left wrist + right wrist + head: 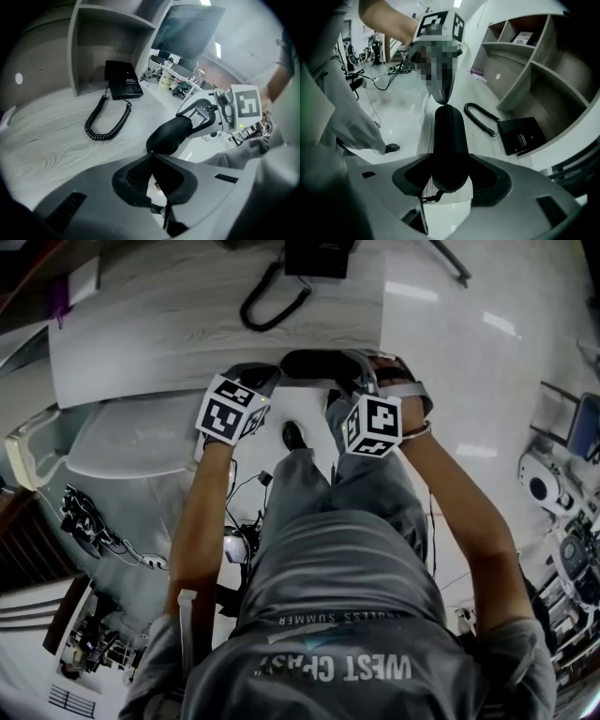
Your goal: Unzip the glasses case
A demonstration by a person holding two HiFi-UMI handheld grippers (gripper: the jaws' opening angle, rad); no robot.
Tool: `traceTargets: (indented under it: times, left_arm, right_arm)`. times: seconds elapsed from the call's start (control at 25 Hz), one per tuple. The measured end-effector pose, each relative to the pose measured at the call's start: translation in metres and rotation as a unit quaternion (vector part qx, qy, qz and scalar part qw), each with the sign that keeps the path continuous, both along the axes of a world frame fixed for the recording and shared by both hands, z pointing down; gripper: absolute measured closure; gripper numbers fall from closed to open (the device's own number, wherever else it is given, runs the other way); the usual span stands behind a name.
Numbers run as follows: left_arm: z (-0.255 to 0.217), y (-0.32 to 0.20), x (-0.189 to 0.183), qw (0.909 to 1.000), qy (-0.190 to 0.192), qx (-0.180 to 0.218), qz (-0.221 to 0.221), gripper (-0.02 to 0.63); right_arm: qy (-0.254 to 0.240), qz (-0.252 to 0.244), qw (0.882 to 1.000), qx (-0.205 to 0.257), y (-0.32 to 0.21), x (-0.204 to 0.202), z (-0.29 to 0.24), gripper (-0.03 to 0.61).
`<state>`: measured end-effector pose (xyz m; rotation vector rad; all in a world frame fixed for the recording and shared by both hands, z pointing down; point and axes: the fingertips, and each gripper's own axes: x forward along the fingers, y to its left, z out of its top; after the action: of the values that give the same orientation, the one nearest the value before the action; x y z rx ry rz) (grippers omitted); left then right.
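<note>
The glasses case [449, 145] is clamped by one end between the widely spread fingers of the right gripper [450, 177], so that it is steadied, while the fingers of the left gripper [150, 155] are pressed together against its other end (presumably on the zip pull, which cannot be made out).

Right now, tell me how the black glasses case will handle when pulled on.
The glasses case seems stiff: it juts unsagging from the right hand-held gripper. Its smooth rounded shell may slip or twist in that grip under a tug.
</note>
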<state>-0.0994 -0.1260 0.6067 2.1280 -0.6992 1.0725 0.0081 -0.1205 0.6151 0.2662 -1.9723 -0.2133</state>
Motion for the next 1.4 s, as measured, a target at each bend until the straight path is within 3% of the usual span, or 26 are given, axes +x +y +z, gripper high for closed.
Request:
traceTargets:
  times: [0.36, 0.56, 0.64, 0.96, 1.2, 1.32, 1.4]
  left_arm:
    - [-0.013, -0.001, 0.006, 0.9983, 0.048, -0.017, -0.028, 0.615]
    - [-0.025, -0.001, 0.009, 0.9808, 0.159, -0.062, -0.094, 0.615]
    - [-0.031, -0.001, 0.014, 0.9759, 0.18, -0.068, -0.103, 0.615]
    - [-0.032, -0.009, 0.018, 0.9826, 0.151, -0.045, -0.098, 0.615]
    - [-0.034, -0.007, 0.045, 0.9833, 0.156, -0.038, -0.084, 0.615]
    - [-0.029, -0.006, 0.053, 0.9837, 0.154, -0.04, -0.083, 0.615]
    - [-0.026, -0.005, 0.052, 0.9845, 0.15, -0.039, -0.082, 0.615]
  right_arm:
    - [0.063, 0.021, 0.998, 0.019, -0.006, 0.005, 0.003, 0.336]
    - [0.068, 0.024, 0.997, 0.025, -0.008, 0.007, 0.003, 0.336]
    - [0.07, 0.023, 0.997, 0.025, -0.009, 0.007, 0.002, 0.336]
    - [0.072, 0.039, 0.997, 0.01, -0.012, 0.006, 0.004, 0.336]
    - [0.079, 0.049, 0.996, -0.001, -0.009, -0.002, 0.007, 0.336]
    - [0.056, 0.046, 0.997, -0.01, -0.005, -0.009, 0.006, 0.33]
    - [0.013, 0.041, 0.999, -0.023, -0.005, -0.011, 0.003, 0.322]
